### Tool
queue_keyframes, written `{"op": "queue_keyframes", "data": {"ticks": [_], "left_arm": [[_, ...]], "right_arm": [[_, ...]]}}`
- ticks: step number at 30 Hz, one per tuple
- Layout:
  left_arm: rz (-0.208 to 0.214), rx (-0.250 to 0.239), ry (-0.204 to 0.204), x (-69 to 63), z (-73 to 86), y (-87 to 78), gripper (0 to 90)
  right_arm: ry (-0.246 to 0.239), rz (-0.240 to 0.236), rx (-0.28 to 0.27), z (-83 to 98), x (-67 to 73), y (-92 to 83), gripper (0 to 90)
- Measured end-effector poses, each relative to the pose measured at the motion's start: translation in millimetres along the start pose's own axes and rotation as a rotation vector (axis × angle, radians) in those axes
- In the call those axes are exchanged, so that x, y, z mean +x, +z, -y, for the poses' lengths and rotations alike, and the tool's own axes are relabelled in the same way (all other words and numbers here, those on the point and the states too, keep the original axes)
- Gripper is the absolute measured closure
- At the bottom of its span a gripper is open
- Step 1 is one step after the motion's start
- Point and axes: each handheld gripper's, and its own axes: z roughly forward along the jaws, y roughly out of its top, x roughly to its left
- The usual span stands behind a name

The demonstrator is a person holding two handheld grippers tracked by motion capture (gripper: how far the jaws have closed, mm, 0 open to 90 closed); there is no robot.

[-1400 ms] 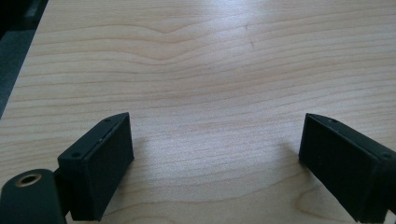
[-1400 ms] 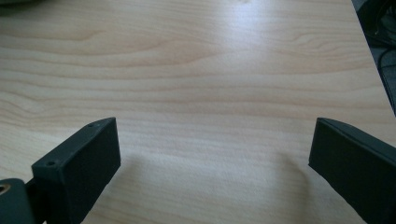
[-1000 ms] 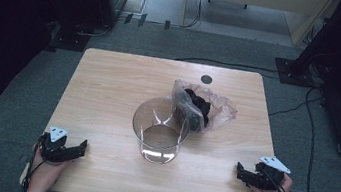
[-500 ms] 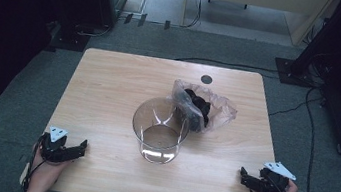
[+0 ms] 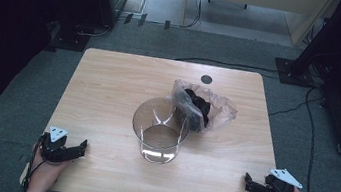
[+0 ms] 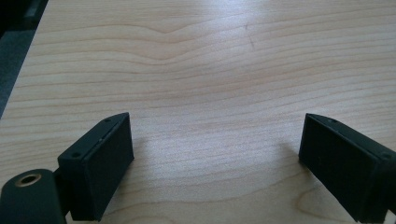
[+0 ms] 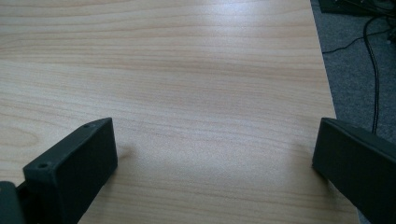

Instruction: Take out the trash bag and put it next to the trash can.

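- Clear glass jar [image 5: 160, 130] upright mid-table [image 5: 108, 92], its opening facing up.
- Clear plastic bag [image 5: 204, 108] with dark contents touches the jar's far-right side.
- Left gripper [image 5: 82, 145] near-left of the jar, well apart, jaws wide, holding nothing.
- Right gripper [image 5: 248, 180] near-right of the jar, jaws spread wide, nothing held.

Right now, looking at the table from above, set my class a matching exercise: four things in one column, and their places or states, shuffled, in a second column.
Things:
1. glass jar
2. plastic bag
3. left hand-held gripper
4. right hand-held gripper

Places or states:
A. near right corner of the table, jaws open
B. crumpled, dark contents inside
C. upright at the table's middle, empty
D. near left corner, jaws open

Pairs: 1-C, 2-B, 3-D, 4-A
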Motion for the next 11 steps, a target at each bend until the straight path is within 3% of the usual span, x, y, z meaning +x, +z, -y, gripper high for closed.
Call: {"op": "queue_keyframes", "data": {"ticks": [11], "left_arm": [[0.002,0.000,0.001,0.1,-0.2,0.2,9.8]], "right_arm": [[-0.002,-0.002,0.000,-0.3,0.0,0.2,0.0]]}}
